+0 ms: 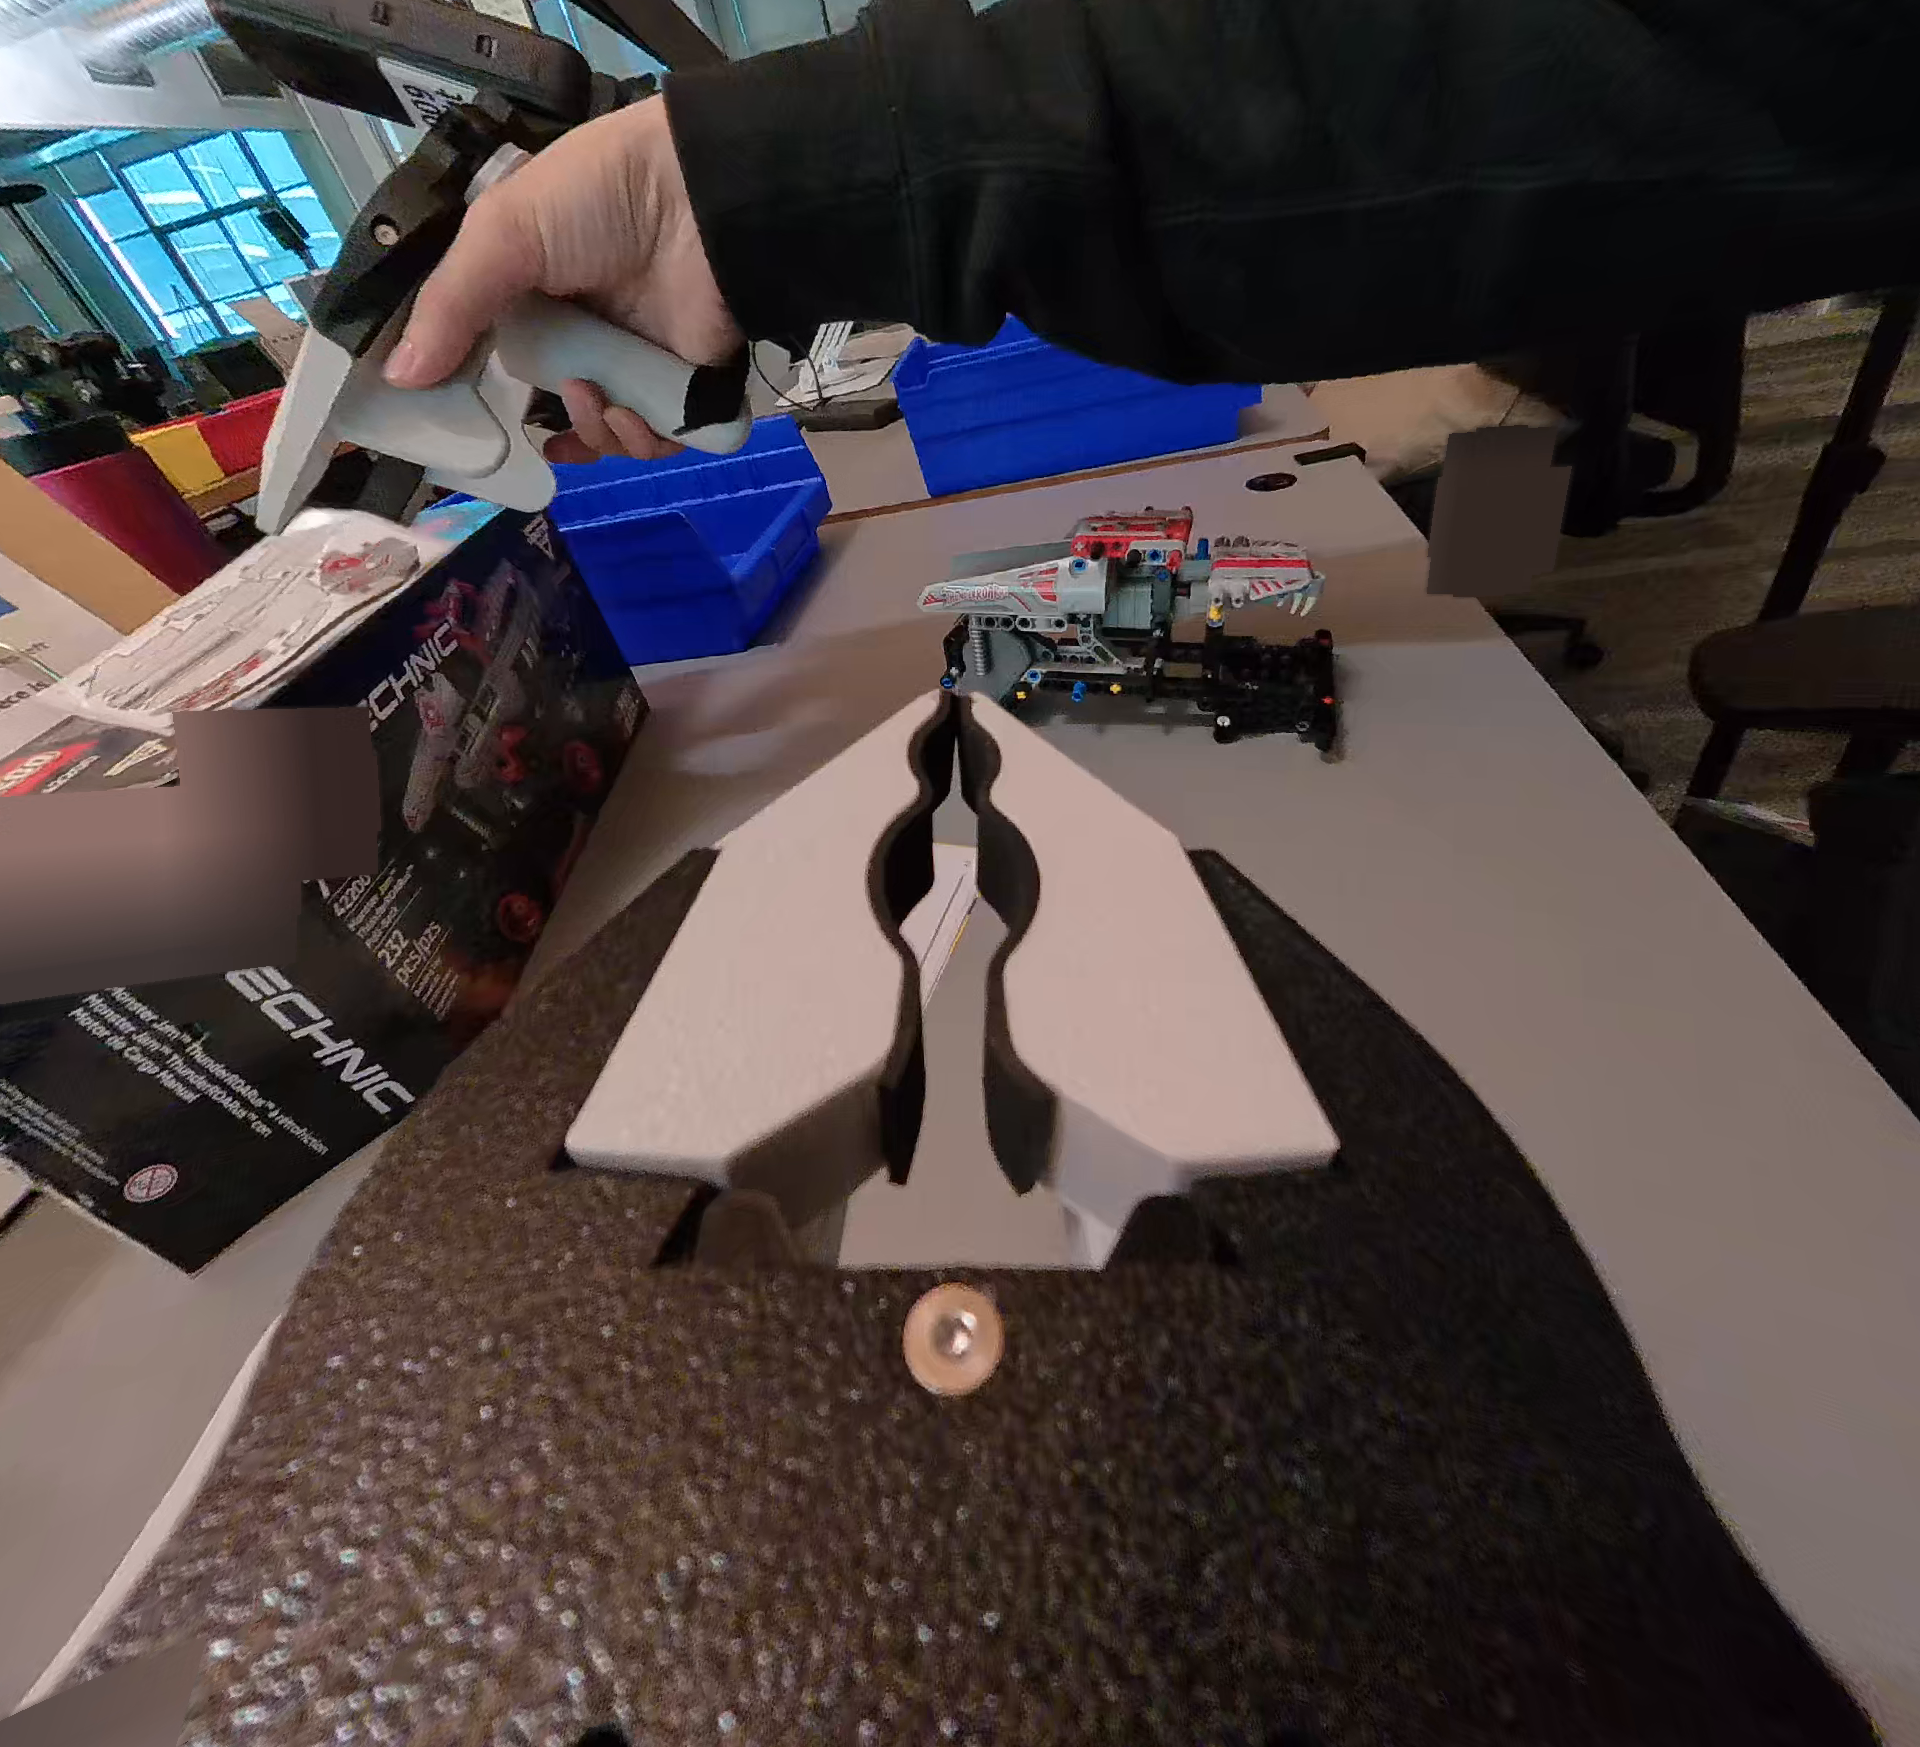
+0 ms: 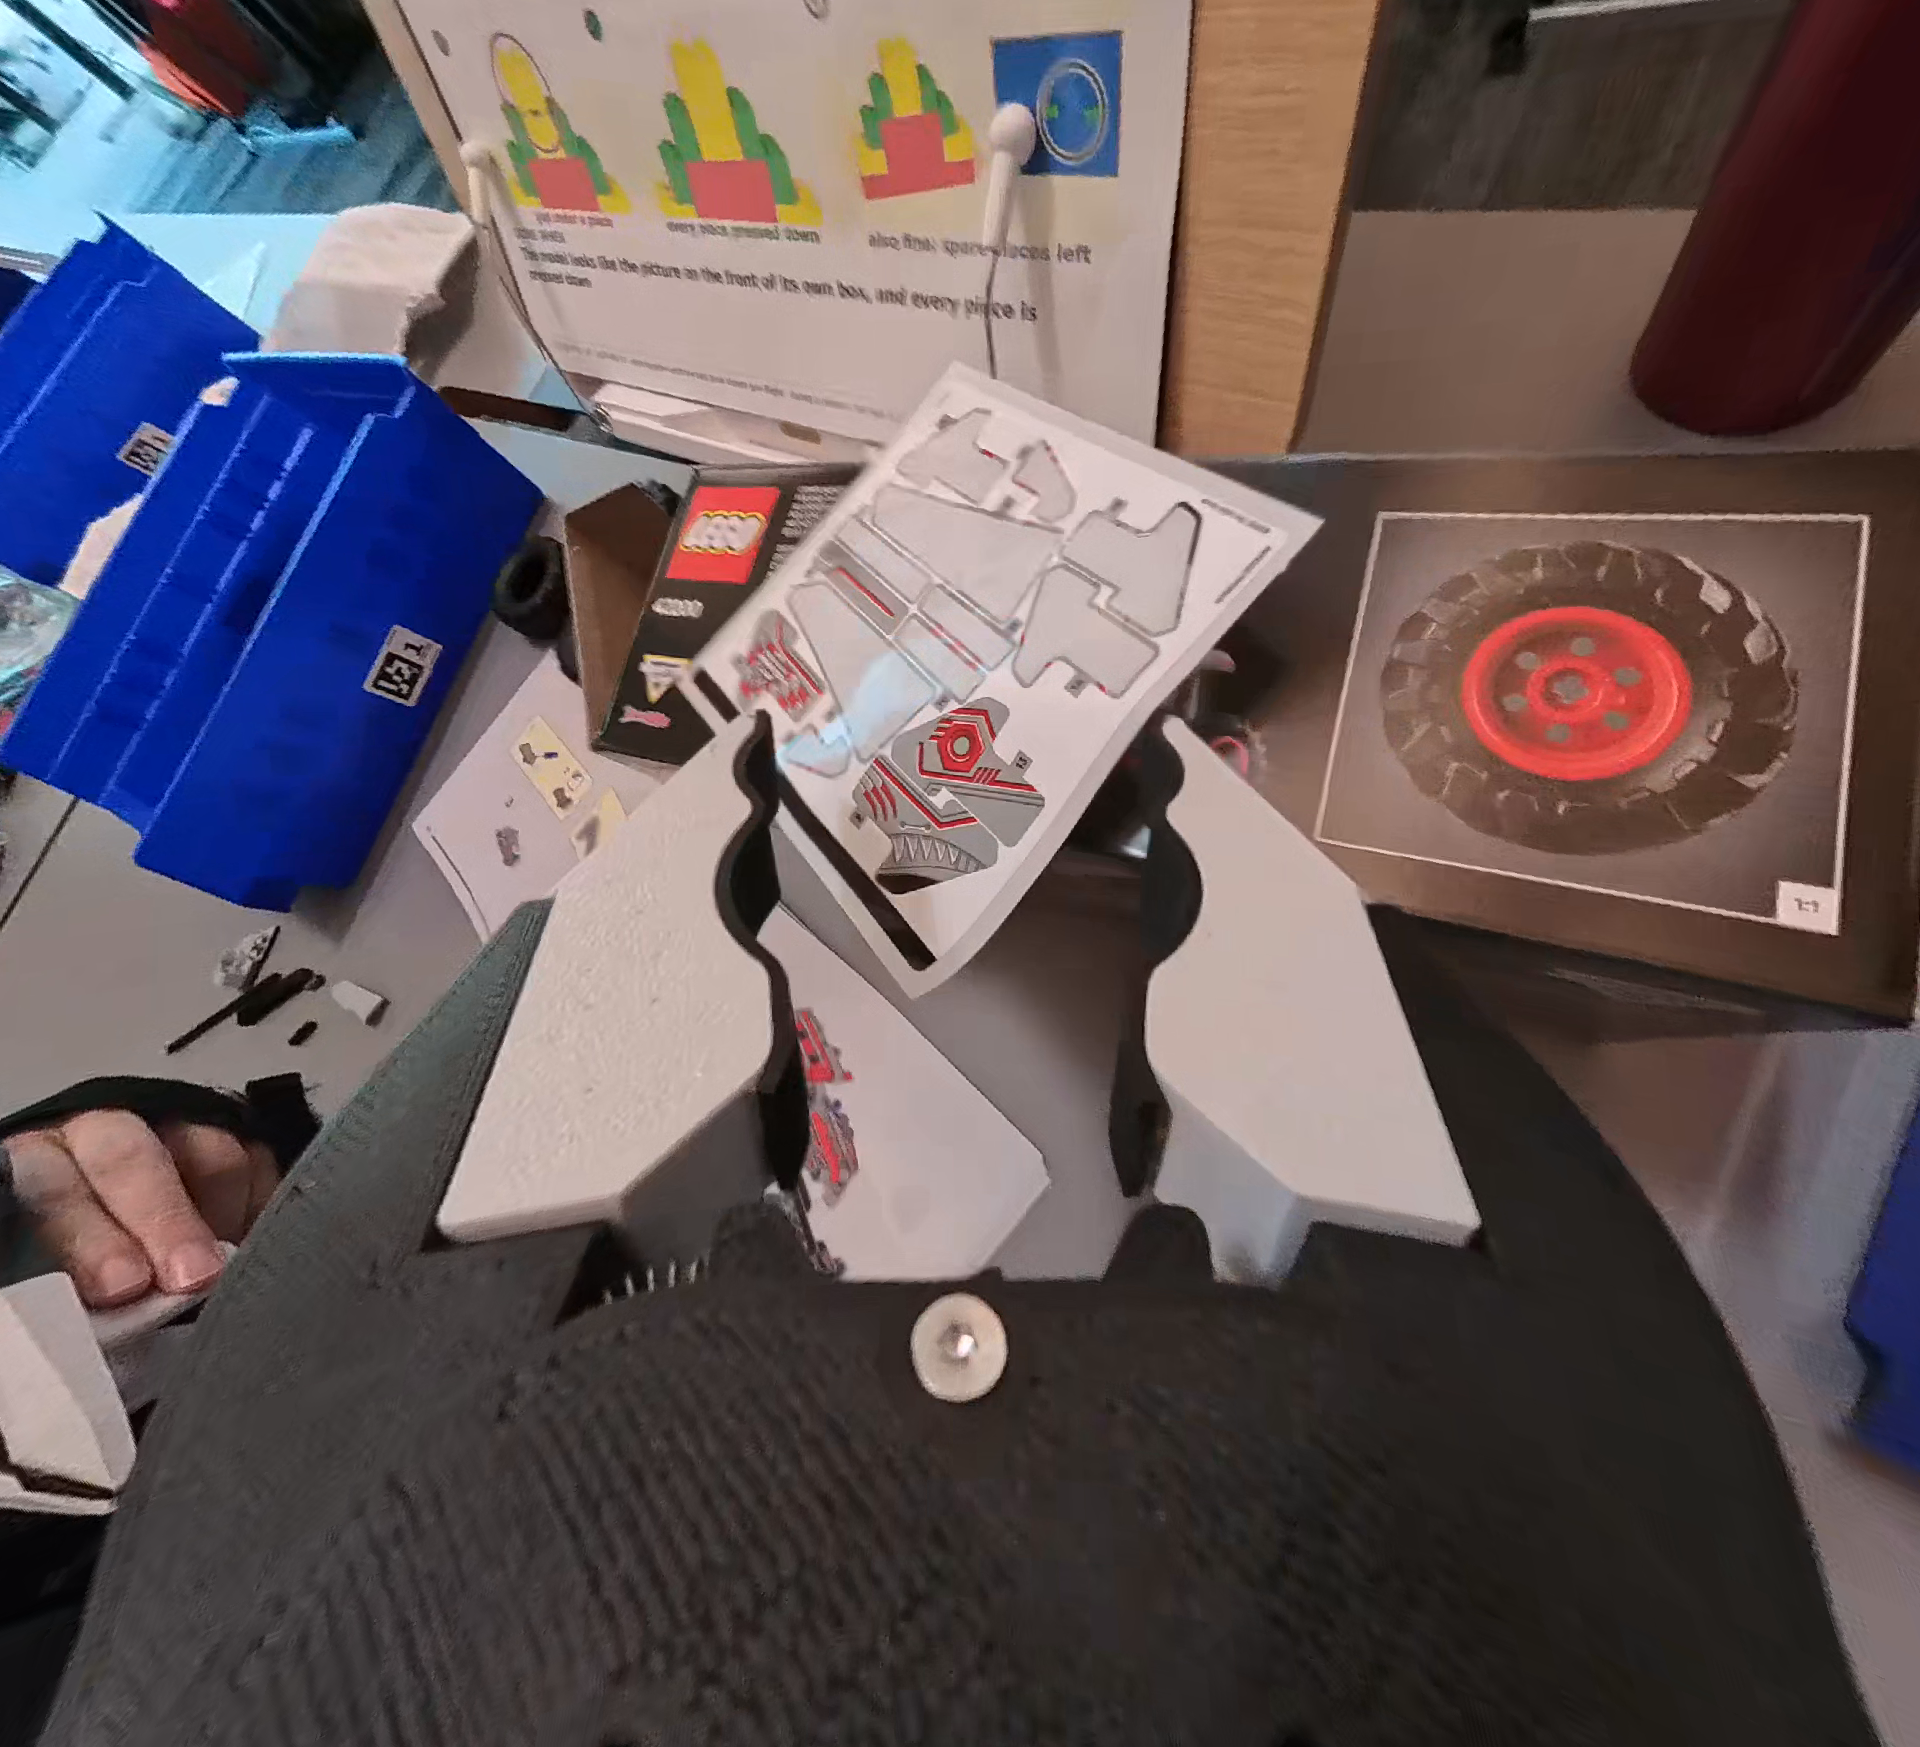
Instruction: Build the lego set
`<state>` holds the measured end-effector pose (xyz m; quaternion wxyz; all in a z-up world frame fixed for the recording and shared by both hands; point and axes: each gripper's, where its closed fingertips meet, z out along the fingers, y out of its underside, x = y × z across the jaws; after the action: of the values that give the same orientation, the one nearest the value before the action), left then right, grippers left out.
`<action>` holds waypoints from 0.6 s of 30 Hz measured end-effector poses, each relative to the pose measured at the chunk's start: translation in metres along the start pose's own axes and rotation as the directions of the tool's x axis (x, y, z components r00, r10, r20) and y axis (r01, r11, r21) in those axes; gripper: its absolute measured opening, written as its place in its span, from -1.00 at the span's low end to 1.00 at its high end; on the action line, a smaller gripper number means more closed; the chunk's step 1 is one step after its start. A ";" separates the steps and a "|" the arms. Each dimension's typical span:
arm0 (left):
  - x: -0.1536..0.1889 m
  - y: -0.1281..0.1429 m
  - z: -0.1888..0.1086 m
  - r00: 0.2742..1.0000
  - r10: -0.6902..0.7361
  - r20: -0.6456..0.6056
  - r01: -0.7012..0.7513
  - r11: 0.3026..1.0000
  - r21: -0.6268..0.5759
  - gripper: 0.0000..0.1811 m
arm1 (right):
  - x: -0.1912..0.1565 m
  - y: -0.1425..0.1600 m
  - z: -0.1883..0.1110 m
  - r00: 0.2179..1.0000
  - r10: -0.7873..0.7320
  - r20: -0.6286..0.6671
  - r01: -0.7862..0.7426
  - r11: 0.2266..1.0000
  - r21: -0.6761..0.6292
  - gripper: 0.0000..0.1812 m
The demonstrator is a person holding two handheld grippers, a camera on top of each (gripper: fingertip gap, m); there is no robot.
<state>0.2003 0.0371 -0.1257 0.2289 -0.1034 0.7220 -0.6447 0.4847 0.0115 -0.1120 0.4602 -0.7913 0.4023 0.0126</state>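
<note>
Left gripper (image 1: pixel 954 710): fingers closed, empty, idle near model (image 1: pixel 1132 627).
Right gripper (image 2: pixel 961 752): fingers spread above sticker sheet (image 2: pixel 987 658), apparently to pick decals.

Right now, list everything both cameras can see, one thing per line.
Lego model: one, grey, red and black, on the table beyond the left gripper.
Set box: one, black, lying left of the left gripper.
Sticker sheet: one, white, mostly peeled, on the box ahead of the right gripper.
Storage bins: at least two, blue, on the table.
Instruction sheet: one, white, propped upright behind.
Loose tyre: one, black, beside the box flap.
Small parts: several, black and grey, on the table.
Bottle: one, dark red, back right.
Left gripper: fingers closed, nothing visibly held.
Right gripper: fingers apart.
Hand: holds the right gripper.
</note>
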 end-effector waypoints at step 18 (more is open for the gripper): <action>0.027 -0.020 0.042 0.597 0.785 0.164 -0.758 0.619 -0.204 -1.00 | -0.074 0.138 -0.180 0.894 -0.440 0.080 0.431 0.896 0.112 -0.35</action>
<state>0.1938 -0.0152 -0.1137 0.5633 0.1302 0.6979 -0.4227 0.2822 -0.1103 -0.0790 0.5070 -0.8378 0.1908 -0.0681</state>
